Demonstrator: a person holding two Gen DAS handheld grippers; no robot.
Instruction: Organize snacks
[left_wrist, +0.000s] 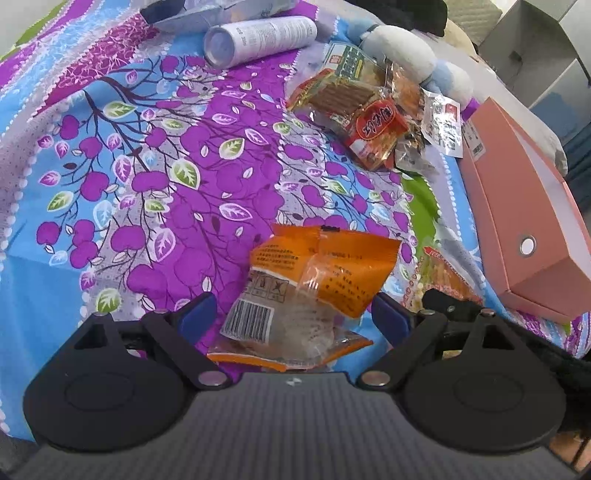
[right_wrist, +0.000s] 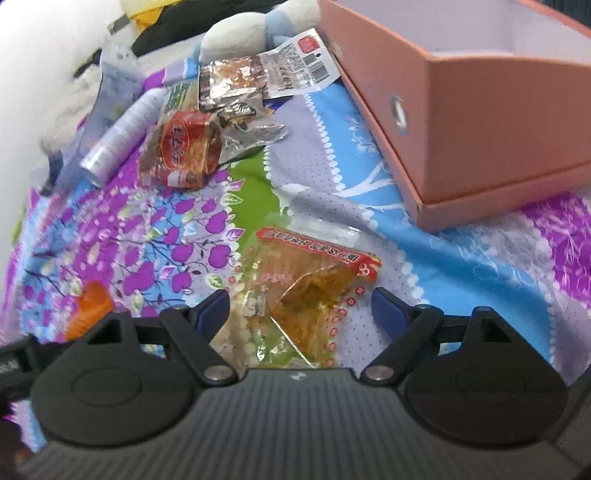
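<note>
A: What could be judged to go wrong from here?

B: The right gripper (right_wrist: 301, 306) is seen with its fingers (right_wrist: 212, 308) spread wide, and a clear packet with a red strip (right_wrist: 306, 284) lies between them, low in the centre of the right wrist view. No pad is pressed on it. The film looks thin and slick, so it is likely to be crumpled or pushed along the bedspread (right_wrist: 461, 258) rather than gripped if the fingers are closed too high. Only a corner may be caught, and the packet may then be dropped short of the pink box (right_wrist: 498, 122) at upper right.

A: And the left side?

B: The left gripper (left_wrist: 293, 314) is also spread, with an orange packet (left_wrist: 317, 280) lying between its fingers at lower centre of the left wrist view; no contact by the pads can be made out. The packet is puffed and tilted, so it may be squeezed out sideways. The two grippers are close together, and a collision is a risk.

A: How are the snacks to be described?

B: The orange packet is shown back-up, with a barcode and a clear window. The clear one is printed with red dots and holds something golden. A heap of further packets (left_wrist: 369, 118) is seen at upper right of the left view, beside a white tube (left_wrist: 258, 38) and a plush toy (left_wrist: 406, 48). The box is open, and nothing can be seen in the part of its inside that shows.
</note>
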